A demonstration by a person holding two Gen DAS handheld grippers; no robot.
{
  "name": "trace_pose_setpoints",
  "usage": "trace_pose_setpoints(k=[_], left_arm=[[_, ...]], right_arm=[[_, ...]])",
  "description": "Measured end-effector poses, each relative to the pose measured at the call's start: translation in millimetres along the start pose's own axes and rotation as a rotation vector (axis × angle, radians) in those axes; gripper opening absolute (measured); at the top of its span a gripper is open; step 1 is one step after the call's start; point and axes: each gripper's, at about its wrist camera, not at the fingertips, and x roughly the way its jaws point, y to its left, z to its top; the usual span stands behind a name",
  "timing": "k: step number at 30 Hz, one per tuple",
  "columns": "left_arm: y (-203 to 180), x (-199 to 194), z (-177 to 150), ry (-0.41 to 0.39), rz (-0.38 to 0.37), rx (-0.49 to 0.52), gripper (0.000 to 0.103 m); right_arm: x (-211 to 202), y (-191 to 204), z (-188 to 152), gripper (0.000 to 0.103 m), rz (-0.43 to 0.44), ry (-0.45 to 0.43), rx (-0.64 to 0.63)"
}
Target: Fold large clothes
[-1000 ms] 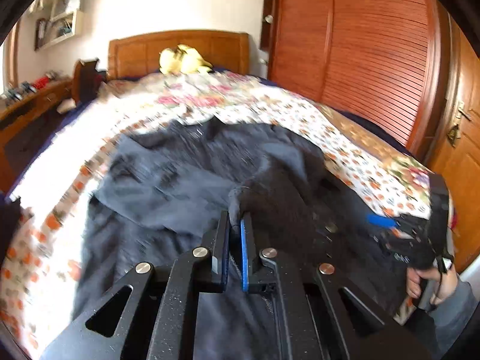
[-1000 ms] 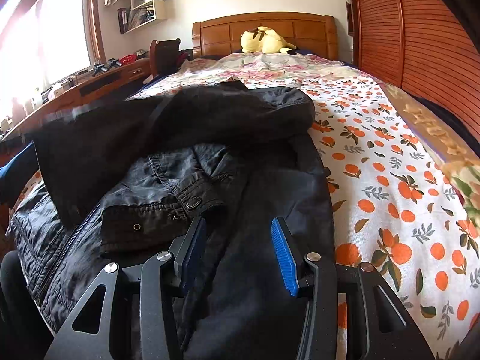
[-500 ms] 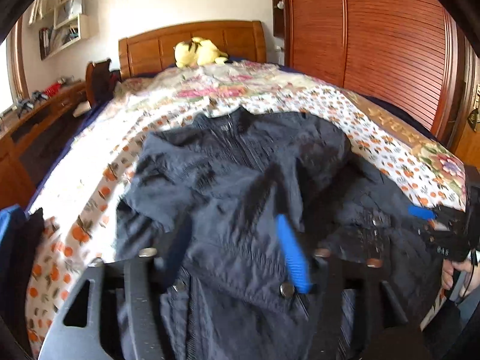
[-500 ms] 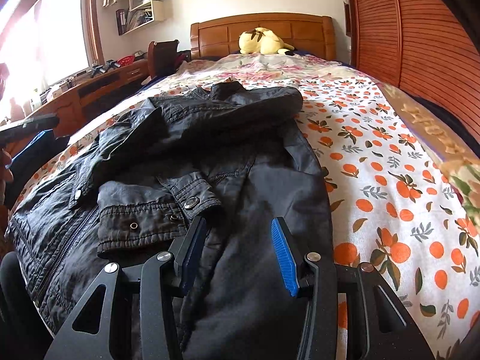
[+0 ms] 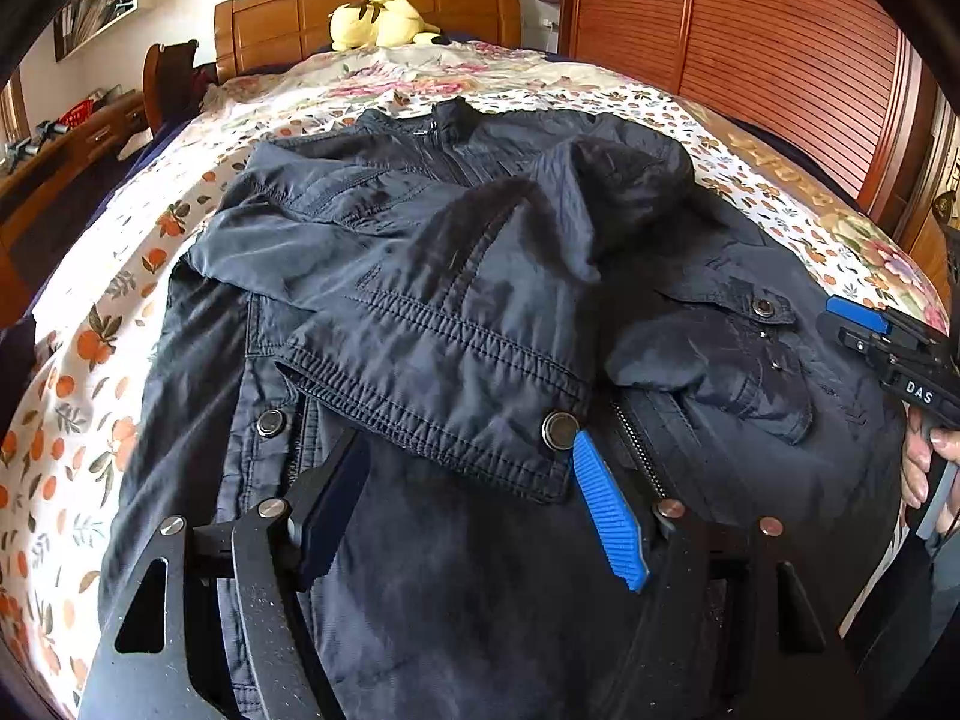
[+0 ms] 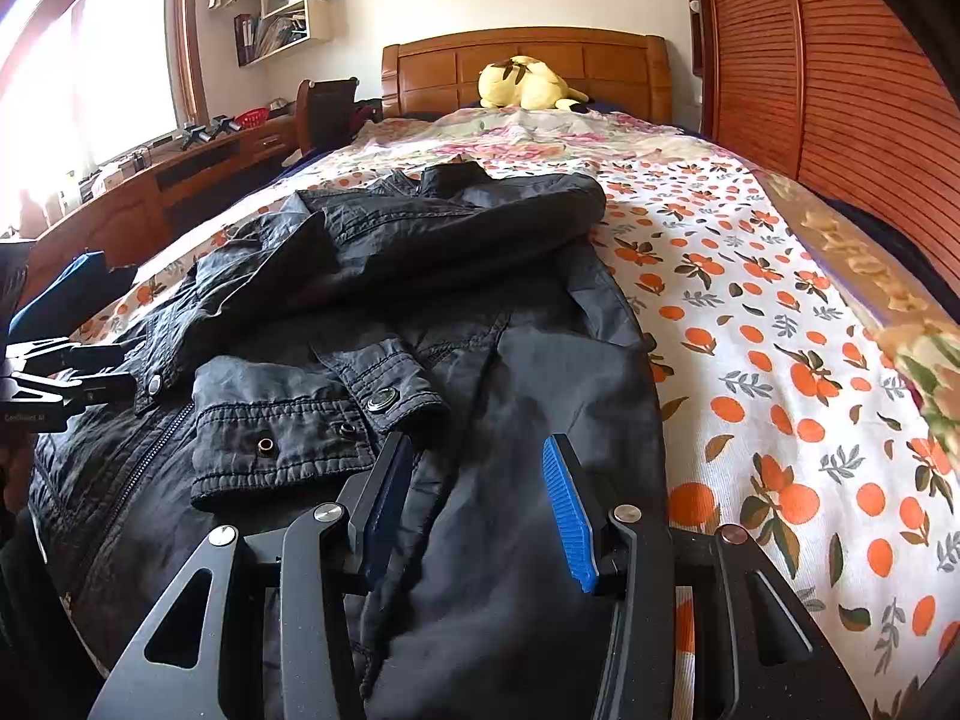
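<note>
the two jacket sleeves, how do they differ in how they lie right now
The left sleeve lies spread wide across the jacket, its cuff snap beside the zipper. The right sleeve looks bunched shorter, its cuff tab unsnapped with studs showing. Both are folded inward over the front, and neither is gripped.

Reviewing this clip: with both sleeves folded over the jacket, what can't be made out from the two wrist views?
- Jacket hem: cut off by the bottom edge and hidden behind the left gripper and right gripper in both views.
- Jacket front under the folded sleeves: covered in both views.
- Shelf items: too small, right wrist view.
- Desk clutter: washed out by window glare.
</note>
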Motion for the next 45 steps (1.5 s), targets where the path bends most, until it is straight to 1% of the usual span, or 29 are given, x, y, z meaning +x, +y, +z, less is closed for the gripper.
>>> trace_pose_setpoints(k=[4, 5, 8, 10, 11, 12, 13, 16, 18, 20, 22, 25, 27, 29, 30, 31, 34, 37, 42, 44, 45], left_arm=[[5, 12, -1, 0.035, -0.018, -0.041, 0.07], [7, 14, -1, 0.04, -0.033, -0.058, 0.068], [13, 17, 0, 0.037, -0.064, -0.102, 0.057], [14, 18, 3, 0.042, -0.053, -0.11, 0.033], [14, 19, 4, 0.044, -0.05, -0.107, 0.027], [14, 20, 5, 0.046, -0.043, -0.101, 0.017], [14, 20, 5, 0.045, -0.036, -0.094, 0.009], [11, 13, 6, 0.021, -0.026, -0.06, 0.003], [9, 4, 8, -0.01, -0.022, -0.032, 0.002], [7, -9, 12, -0.052, -0.002, -0.01, 0.002], [10, -25, 18, -0.103, 0.001, -0.019, 0.002], [20, -52, 33, -0.208, 0.036, -0.044, 0.002], [29, -63, 46, -0.267, 0.093, -0.052, 0.0], [43, -65, 57, -0.295, 0.163, -0.052, 0.0], [51, -62, 63, -0.291, 0.205, -0.05, 0.0], [59, -57, 68, -0.275, 0.232, -0.049, 0.0], [69, -50, 70, -0.247, 0.245, -0.04, 0.0], [67, -50, 65, -0.243, 0.238, -0.017, 0.0], [65, -37, 62, -0.19, 0.179, -0.018, 0.001], [62, -31, 60, -0.169, 0.157, -0.019, 0.019], [62, -28, 58, -0.163, 0.142, -0.021, 0.041]], right_arm=[[-1, -1, 0, 0.047, 0.002, -0.001, -0.003], [-1, 0, 0, 0.047, 0.003, 0.0, -0.003], [-1, -1, 0, 0.047, 0.005, -0.001, -0.007], [-1, -1, 0, 0.047, 0.006, -0.001, -0.009], [-1, -1, 0, 0.047, 0.006, -0.001, -0.011], [-2, 0, 0, 0.047, 0.006, -0.002, -0.012], [-2, -1, 0, 0.047, 0.006, -0.002, -0.014], [-1, 0, 0, 0.047, 0.005, -0.002, -0.018], [-2, -1, -1, 0.047, 0.006, -0.003, -0.02], [-1, -1, -1, 0.047, 0.005, -0.003, -0.023], [-1, -2, -1, 0.047, 0.005, -0.003, -0.027], [-1, -3, -1, 0.047, 0.004, -0.004, -0.028], [-1, -4, -1, 0.047, 0.006, -0.004, -0.026], [-1, -5, -1, 0.047, 0.006, -0.004, -0.024], [-1, -5, -1, 0.047, 0.006, -0.004, -0.024], [-1, -5, -1, 0.047, 0.005, -0.005, -0.024], [-2, -6, -1, 0.047, 0.007, -0.006, -0.022], [-1, -6, -1, 0.047, 0.008, -0.004, -0.023], [1, -3, -1, 0.047, 0.004, 0.001, -0.036], [1, -4, -1, 0.047, 0.004, 0.002, -0.038], [1, -4, -1, 0.047, 0.005, 0.002, -0.037]])
